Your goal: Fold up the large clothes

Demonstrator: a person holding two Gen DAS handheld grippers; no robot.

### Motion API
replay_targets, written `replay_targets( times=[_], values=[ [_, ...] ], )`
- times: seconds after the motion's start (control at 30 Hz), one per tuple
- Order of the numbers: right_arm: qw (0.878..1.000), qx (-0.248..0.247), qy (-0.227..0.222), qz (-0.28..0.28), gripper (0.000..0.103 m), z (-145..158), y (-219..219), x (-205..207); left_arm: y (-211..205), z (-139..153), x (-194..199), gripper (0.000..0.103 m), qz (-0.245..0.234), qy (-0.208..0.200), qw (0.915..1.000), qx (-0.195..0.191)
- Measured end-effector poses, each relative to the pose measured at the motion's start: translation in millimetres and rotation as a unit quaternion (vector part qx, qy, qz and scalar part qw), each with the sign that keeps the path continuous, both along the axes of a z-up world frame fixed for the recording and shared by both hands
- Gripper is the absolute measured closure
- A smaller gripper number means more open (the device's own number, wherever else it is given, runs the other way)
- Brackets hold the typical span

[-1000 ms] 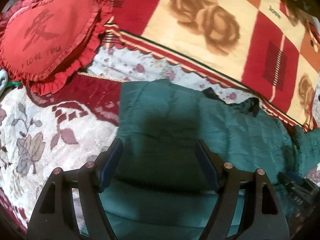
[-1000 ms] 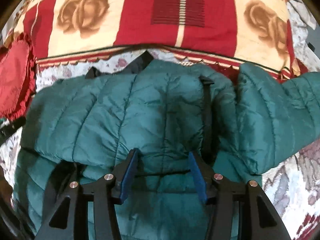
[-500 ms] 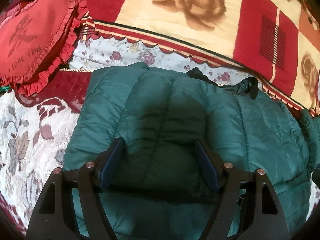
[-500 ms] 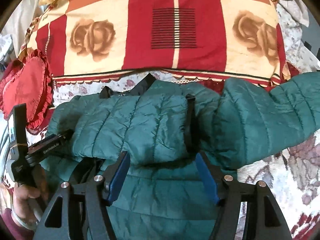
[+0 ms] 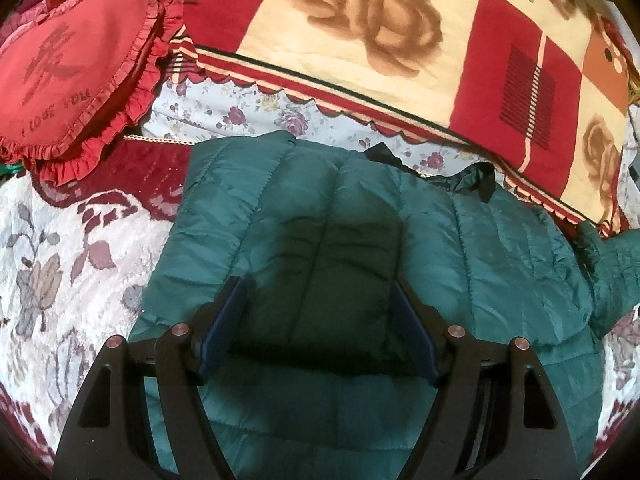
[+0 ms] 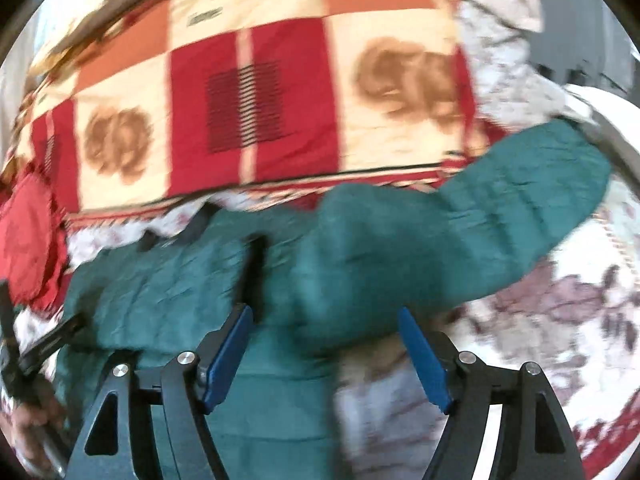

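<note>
1. Left gripper (image 5: 318, 322): black frame with blue pads (image 5: 219, 334); jaws spread wide, nothing between them, above a shadowed fold of cloth.
2. Right gripper (image 6: 325, 350): blue pads (image 6: 227, 354), jaws likewise wide and gripping nothing; this view is motion-blurred.
3. Teal quilted puffer jacket (image 5: 360, 248): glossy, channel-stitched and crinkled, lying across the bed from 6 to 3 o'clock in the left view, with black trim at its far edge. In the right view one padded sleeve (image 6: 480, 220) extends toward 2 o'clock.
4. Floral woven bedspread (image 5: 60, 280): cream with maroon leaves, under the jacket, at 9 o'clock.
5. Plush blanket (image 5: 380, 32): red and cream squares with brown roses and the word "love", at 12 o'clock.
6. Heart-shaped red cushion (image 5: 76, 68): ruffled edge, stitched lettering, at 10 o'clock.
</note>
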State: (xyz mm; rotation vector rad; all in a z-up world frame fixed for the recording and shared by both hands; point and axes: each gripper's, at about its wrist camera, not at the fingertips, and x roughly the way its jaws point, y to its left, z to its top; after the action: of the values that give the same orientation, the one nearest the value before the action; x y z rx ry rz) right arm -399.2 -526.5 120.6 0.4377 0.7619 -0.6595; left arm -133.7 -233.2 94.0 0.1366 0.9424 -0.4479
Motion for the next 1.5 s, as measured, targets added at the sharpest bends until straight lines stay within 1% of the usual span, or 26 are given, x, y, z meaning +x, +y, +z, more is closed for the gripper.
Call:
replay_targets(
  times=[0.2, 0.3, 0.63, 0.87, 0.97, 1.07, 1.2, 1.33, 1.47, 1.5],
  values=[
    [0.998, -0.008, 0.007, -0.057, 0.03, -2.2, -41.9, -29.2, 0.7, -0.1, -1.7, 0.028, 0.002, -0.001, 1.0, 0.002],
    [0.997, -0.009, 0.012, -0.082, 0.03, -6.1, -59.5, -39.4, 1.4, 1.3, -1.2, 0.028, 0.003, 0.001, 1.0, -0.003],
    [0.994, -0.014, 0.026, -0.11, 0.03, -12.7, -85.1, -55.2, -1.2, 3.6, -9.8, 0.028, -0.009, 0.0, 0.9999, -0.008],
    [0.991, -0.01, 0.012, -0.136, 0.029, -10.6, -113.5, -69.7, 6.8, 10.5, -13.4, 0.028, -0.009, -0.002, 0.9998, -0.016],
    [0.986, -0.002, -0.002, -0.169, 0.025, -4.8, -135.8, -82.5, 12.4, 9.9, -11.7, 0.028, -0.003, 0.003, 0.9998, -0.019],
    [0.979, 0.007, -0.016, -0.201, 0.025, 0.2, -158.9, -93.0, 16.3, 6.9, -8.7, 0.028, 0.003, 0.014, 0.9997, -0.021],
    [0.971, 0.003, -0.032, -0.235, 0.025, 9.6, -184.7, -105.0, 20.1, 4.2, -7.4, 0.028, 0.005, 0.02, 0.9996, -0.021],
    [0.963, 0.007, -0.041, -0.265, 0.025, 12.3, -204.7, -115.1, 22.5, 3.6, -5.9, 0.028, 0.01, 0.021, 0.9995, -0.023],
    [0.957, 0.026, -0.048, -0.286, 0.024, 5.7, -224.9, -120.1, 21.0, 1.8, -4.8, 0.028, 0.012, 0.025, 0.9994, -0.022],
    [0.956, 0.016, -0.057, -0.286, 0.024, 7.5, -227.4, -119.2, 20.2, 1.3, -4.7, 0.028, 0.01, 0.026, 0.9994, -0.021]
  ],
)
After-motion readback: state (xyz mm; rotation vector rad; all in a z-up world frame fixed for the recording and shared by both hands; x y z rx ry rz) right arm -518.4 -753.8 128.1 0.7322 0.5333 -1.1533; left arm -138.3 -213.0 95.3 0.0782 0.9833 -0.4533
